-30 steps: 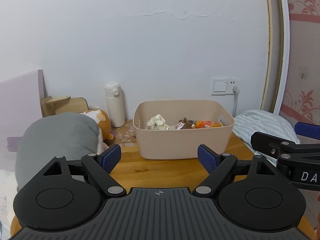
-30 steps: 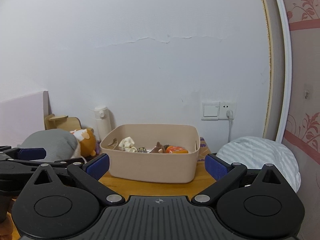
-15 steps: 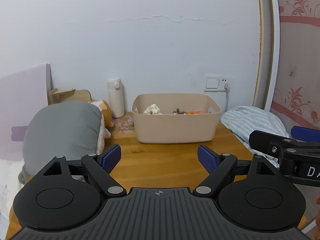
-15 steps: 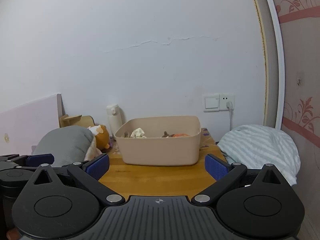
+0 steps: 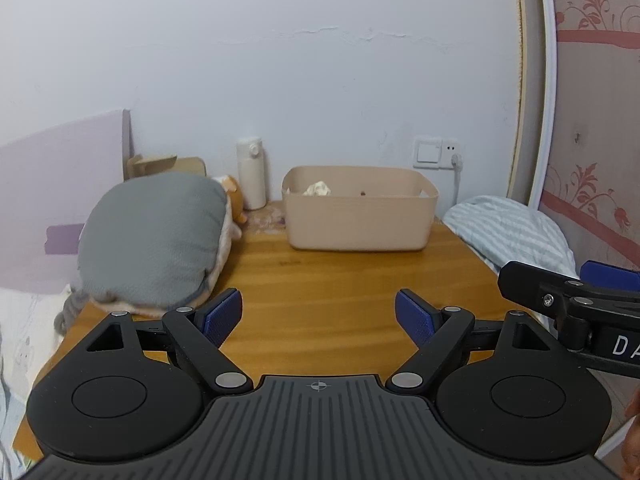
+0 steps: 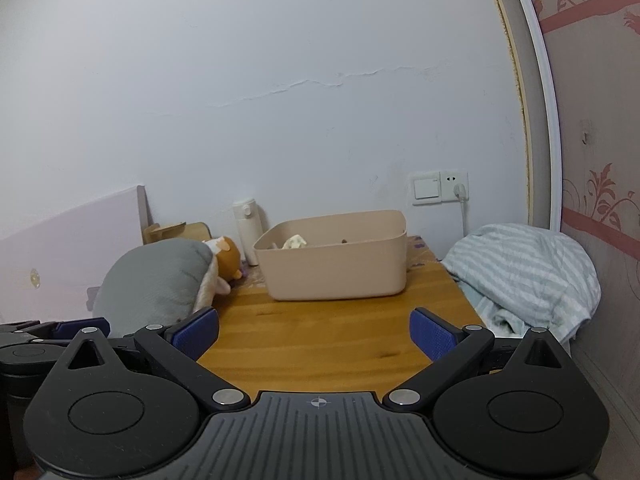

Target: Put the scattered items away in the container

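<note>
I see left gripper (image 5: 319, 316) released, empty | right gripper (image 6: 314, 333) released, empty | container (image 5: 359, 216) on table (image 5: 320, 280), well apart

One beige container (image 5: 360, 216) sits at the frame's centre, with one cream-white item (image 5: 317, 189) and one small brown item (image 5: 362, 193) showing above its rim. One white bottle (image 5: 251, 174) stands left of it. One grey cushion (image 5: 154, 236) and one orange plush toy (image 6: 225, 256) lie at left. One striped pillow (image 6: 524, 272) lies at right. Two grippers, left gripper (image 5: 319, 316) and right gripper (image 6: 314, 330), fill the bottom.
</note>
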A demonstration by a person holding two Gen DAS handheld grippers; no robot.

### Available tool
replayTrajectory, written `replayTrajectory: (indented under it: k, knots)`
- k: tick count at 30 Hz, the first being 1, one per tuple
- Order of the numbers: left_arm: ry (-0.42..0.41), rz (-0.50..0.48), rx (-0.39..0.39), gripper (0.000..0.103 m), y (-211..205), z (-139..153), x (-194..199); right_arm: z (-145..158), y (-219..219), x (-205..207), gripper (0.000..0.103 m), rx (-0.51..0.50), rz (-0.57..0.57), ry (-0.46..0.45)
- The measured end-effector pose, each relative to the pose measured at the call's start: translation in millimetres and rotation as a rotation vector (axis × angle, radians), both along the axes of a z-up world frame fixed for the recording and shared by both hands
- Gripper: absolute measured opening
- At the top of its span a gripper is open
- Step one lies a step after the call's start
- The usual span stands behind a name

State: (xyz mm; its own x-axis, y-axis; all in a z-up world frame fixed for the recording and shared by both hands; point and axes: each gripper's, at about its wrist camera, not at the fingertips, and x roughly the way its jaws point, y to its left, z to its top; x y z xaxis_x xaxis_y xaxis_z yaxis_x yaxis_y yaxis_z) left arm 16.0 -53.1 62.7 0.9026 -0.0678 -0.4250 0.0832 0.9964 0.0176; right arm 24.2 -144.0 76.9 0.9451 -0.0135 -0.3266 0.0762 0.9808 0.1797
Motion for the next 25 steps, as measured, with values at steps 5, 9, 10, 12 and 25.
replayTrajectory:
  k: [5, 9, 10, 12, 25]
  knots:
    - [0.004, 0.006, 0.000, 0.085, 5, -6, -23, -8, 8, -20, 0.103, 0.016, 0.018, 0.017]
    - [0.018, 0.006, -0.020, 0.085, 10, -8, -40, -13, 14, -35, 0.103, 0.023, 0.024, 0.021]
    - [0.019, 0.008, -0.027, 0.085, 11, -9, -44, -13, 15, -38, 0.103, 0.021, 0.024, 0.020]
    - [0.019, 0.014, -0.032, 0.085, 13, -10, -52, -13, 18, -45, 0.103, 0.014, 0.023, 0.018]
    - [-0.009, 0.044, -0.026, 0.085, 13, -11, -81, -15, 35, -73, 0.103, -0.012, 0.015, 0.014]
